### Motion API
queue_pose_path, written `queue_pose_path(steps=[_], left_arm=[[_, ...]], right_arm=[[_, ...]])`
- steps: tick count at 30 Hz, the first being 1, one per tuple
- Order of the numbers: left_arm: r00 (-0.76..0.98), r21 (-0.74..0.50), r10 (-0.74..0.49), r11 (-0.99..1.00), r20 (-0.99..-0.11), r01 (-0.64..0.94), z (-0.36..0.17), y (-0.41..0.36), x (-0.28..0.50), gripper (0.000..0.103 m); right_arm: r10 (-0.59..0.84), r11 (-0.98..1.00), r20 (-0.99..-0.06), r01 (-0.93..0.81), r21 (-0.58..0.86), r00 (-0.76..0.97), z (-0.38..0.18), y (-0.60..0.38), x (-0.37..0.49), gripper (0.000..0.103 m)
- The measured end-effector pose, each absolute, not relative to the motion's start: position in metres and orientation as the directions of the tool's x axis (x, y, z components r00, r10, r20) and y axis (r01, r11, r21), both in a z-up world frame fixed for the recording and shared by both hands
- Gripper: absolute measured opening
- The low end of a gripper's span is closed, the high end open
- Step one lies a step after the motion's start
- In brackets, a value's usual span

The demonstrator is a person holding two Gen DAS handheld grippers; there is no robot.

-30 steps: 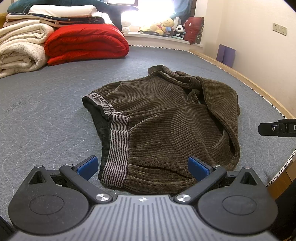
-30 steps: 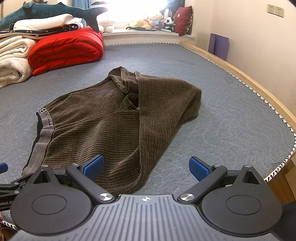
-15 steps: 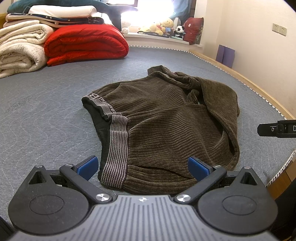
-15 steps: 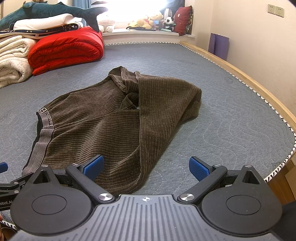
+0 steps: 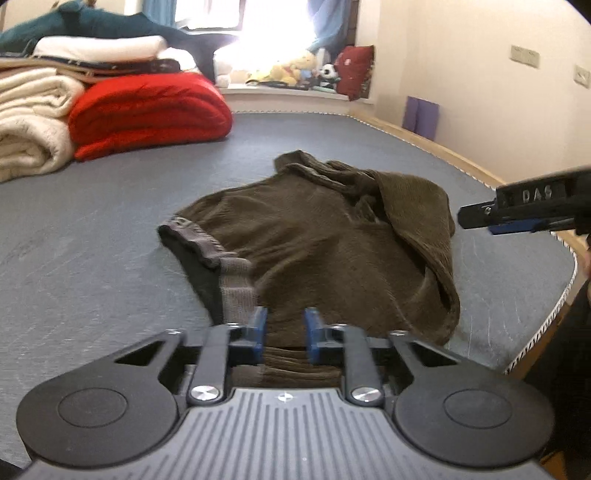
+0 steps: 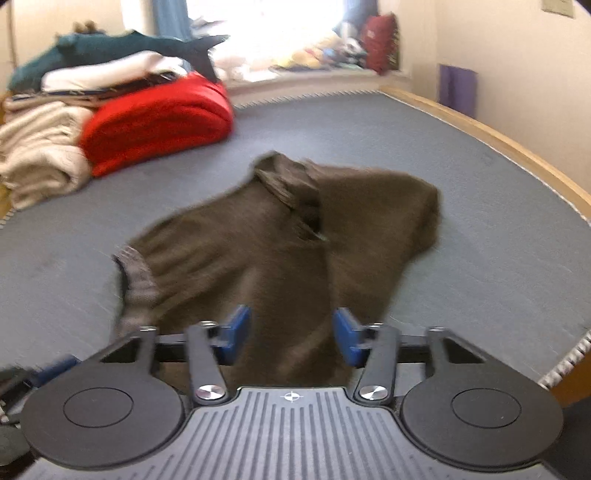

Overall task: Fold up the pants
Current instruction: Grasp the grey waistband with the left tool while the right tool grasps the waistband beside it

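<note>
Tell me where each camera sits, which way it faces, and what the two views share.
Left wrist: on the left gripper, looking forward and down across the bed at the brown pants; its own blue fingers have just been closing on the near hem, and the right gripper pokes in from the right.
Right wrist: on the right gripper, facing the same way, blurred; its fingers have just been closing with pants cloth between them.
Shared: pants, red quilt, cream blankets, bright window.
</note>
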State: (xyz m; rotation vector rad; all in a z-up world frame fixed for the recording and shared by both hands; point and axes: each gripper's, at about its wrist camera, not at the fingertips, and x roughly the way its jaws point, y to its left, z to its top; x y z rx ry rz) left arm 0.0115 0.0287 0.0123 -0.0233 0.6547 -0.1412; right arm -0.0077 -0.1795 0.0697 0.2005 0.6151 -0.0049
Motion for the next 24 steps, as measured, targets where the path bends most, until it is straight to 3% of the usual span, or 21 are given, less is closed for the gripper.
queue_pose_path(steps=[3, 7, 11, 14, 17, 19, 22, 24], left_arm=[[0.79, -0.098, -0.156, 0.988, -0.593, 0.122, 0.03, 0.059, 0.018, 0.014], [0.786, -0.188, -0.236, 0.97, -0.572, 0.155, 0.033, 0.101, 0.032, 0.014], [0.706, -0.326, -0.304, 0.939, -0.64, 0.109, -0.002, 0.132, 0.069, 0.015], [0.649, -0.416, -0.338, 0.908, -0.682, 0.036, -0.037, 0.148, 0.102, 0.024], [0.598, -0.501, -0.397, 0.866, -0.696, -0.008, -0.068, 0.159, 0.132, 0.041], [0.577, -0.548, -0.437, 0.836, -0.69, -0.022, -0.084, 0.161, 0.148, 0.054], [0.565, -0.632, -0.507, 0.775, -0.651, -0.033, -0.1, 0.16, 0.166, 0.066], [0.572, -0.655, -0.529, 0.756, -0.627, -0.018, -0.103, 0.156, 0.178, 0.067]], right_arm=[[0.125, 0.984, -0.537, -0.034, 0.176, 0.834, 0.076, -0.152, -0.002, 0.043], [0.236, 0.972, -0.577, -0.188, 0.143, 0.782, 0.068, -0.111, 0.009, 0.044], [0.309, 0.938, -0.635, -0.337, 0.081, 0.708, 0.051, -0.078, 0.008, 0.046], [0.298, 0.916, -0.672, -0.402, 0.002, 0.677, 0.037, -0.061, 0.002, 0.047], [0.271, 0.898, -0.711, -0.437, -0.056, 0.648, 0.02, -0.053, 0.0, 0.051], [0.261, 0.884, -0.74, -0.461, -0.075, 0.62, 0.007, -0.049, 0.0, 0.054], [0.247, 0.865, -0.774, -0.492, -0.094, 0.582, -0.008, -0.044, 0.004, 0.058], [0.221, 0.851, -0.788, -0.508, -0.132, 0.575, -0.019, -0.041, 0.014, 0.06]])
